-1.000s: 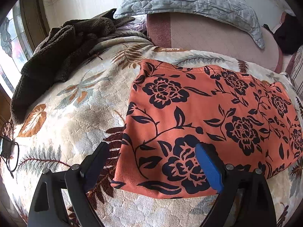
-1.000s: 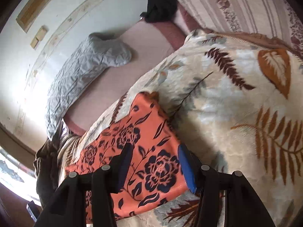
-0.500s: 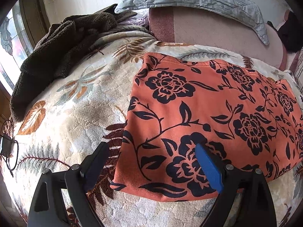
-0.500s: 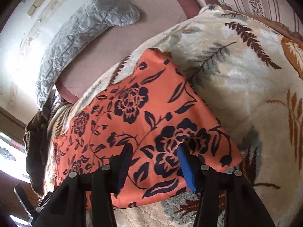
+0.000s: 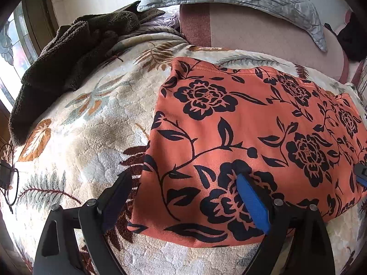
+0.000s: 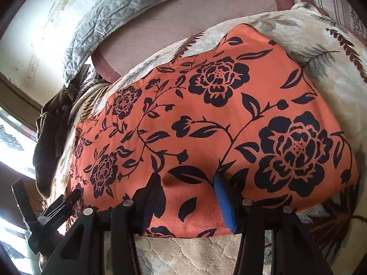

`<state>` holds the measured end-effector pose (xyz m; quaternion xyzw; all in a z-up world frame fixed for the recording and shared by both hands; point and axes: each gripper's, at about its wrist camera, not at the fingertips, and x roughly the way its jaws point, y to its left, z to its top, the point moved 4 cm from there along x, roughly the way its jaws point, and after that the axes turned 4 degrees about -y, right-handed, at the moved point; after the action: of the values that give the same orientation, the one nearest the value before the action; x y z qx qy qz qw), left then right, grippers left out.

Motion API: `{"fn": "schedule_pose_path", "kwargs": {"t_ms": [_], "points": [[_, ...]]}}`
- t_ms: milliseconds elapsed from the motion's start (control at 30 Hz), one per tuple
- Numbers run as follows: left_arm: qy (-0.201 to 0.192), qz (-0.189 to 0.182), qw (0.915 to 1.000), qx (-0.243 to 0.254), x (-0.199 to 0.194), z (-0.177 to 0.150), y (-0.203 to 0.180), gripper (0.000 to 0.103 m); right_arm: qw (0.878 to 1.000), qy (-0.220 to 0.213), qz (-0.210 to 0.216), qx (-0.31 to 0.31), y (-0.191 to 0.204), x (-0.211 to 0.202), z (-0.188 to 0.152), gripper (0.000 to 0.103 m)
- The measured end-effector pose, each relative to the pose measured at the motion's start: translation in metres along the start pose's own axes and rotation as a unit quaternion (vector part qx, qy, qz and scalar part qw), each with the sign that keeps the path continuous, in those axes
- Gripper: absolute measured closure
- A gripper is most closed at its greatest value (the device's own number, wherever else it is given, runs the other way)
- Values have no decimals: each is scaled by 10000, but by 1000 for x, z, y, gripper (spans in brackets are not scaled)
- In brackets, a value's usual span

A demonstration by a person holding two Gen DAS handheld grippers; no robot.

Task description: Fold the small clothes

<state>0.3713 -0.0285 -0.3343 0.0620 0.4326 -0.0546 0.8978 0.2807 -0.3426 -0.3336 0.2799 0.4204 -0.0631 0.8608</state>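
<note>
Both tongs stand open with nothing gripped. Left tongs (image 5: 183, 190) straddle the near left corner of the orange flowered garment (image 5: 240, 137) — one finger over the blanket (image 5: 80, 137), the blue one over cloth. Right tongs (image 6: 187, 188) press down on the garment's near edge (image 6: 183, 220), about half open. My guess: they are lining up to pinch that edge; next, close on cloth and carry it across.

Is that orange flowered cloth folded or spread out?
Folded: the orange cloth lies as a neat rectangle with a thick doubled near edge on the blanket.
</note>
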Motion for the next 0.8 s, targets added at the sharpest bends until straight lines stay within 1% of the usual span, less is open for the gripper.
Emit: {"fn": "schedule_pose_path", "kwargs": {"t_ms": [67,167,267,333,433,500,667,800], "points": [[1,4,10000,-3,0,0,0,10,9998,-141,160,-6,3,-6,2,49],[-1,2,10000,-5,0,0,0,10,9980,-394,419,-258,19,-16,5,49],[-3,0,10000,-7,0,0,0,10,9960,-347,649,-513,34,-15,1,49],[-5,2,10000,-1,0,0,0,10,9959,-170,603,-647,41,-8,-6,49],[8,-1,10000,-12,0,-1,-1,10,9966,268,294,-723,40,12,-18,50],[5,-11,10000,-4,0,-1,-1,10,9965,250,244,-759,39,13,-20,51],[16,-39,10000,-7,1,0,0,10,9970,251,274,-675,39,13,-19,51],[24,-49,10000,-12,2,0,0,10,9966,268,205,-752,38,13,-20,50]]}}
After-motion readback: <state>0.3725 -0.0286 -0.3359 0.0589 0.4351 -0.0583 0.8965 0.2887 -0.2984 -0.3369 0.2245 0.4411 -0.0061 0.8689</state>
